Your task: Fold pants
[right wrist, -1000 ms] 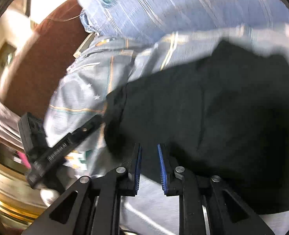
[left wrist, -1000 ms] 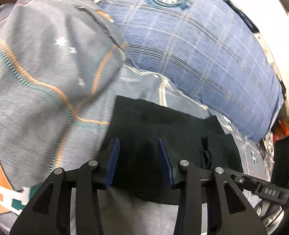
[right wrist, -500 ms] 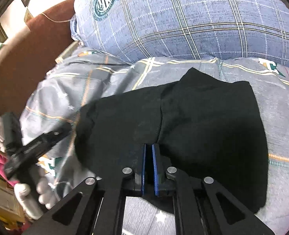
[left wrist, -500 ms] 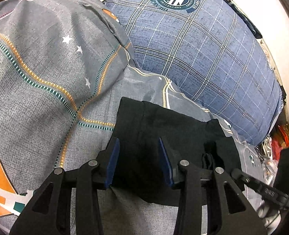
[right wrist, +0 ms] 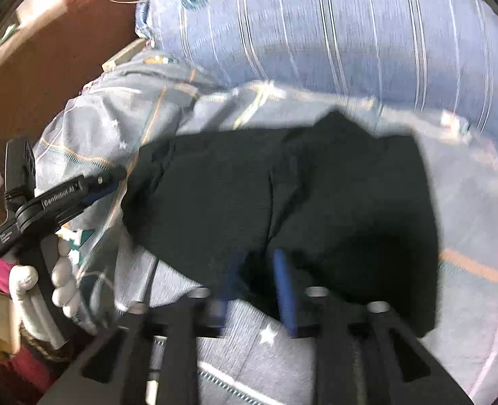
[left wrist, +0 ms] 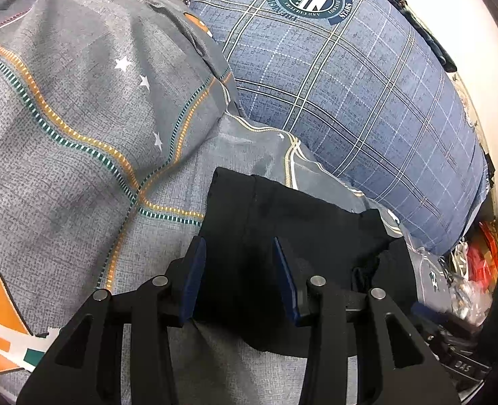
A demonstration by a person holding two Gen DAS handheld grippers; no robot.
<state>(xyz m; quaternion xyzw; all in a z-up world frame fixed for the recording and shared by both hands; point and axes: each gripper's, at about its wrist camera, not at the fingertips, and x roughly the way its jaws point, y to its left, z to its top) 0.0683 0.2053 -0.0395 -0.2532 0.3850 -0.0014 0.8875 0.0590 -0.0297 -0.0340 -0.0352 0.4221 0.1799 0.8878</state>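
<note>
Left gripper point(left wrist: 238, 276) spread wide, blue pads either side of the near edge of the black pants point(left wrist: 282, 236), not pinching. Right gripper point(right wrist: 255, 283) blurred but parted, over the near hem. Pants lay folded flat on grey patterned bedsheet point(left wrist: 80, 185). Beyond, grey pillow point(left wrist: 80, 67) beside blue plaid pillow point(left wrist: 350, 84).

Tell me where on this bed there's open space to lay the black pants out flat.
Bare grey bedspread lies to the right of the black pants, below the blue plaid pillow; another strip sits in front, by the right gripper. The left is crowded by the raised grey pillow and the left gripper.
</note>
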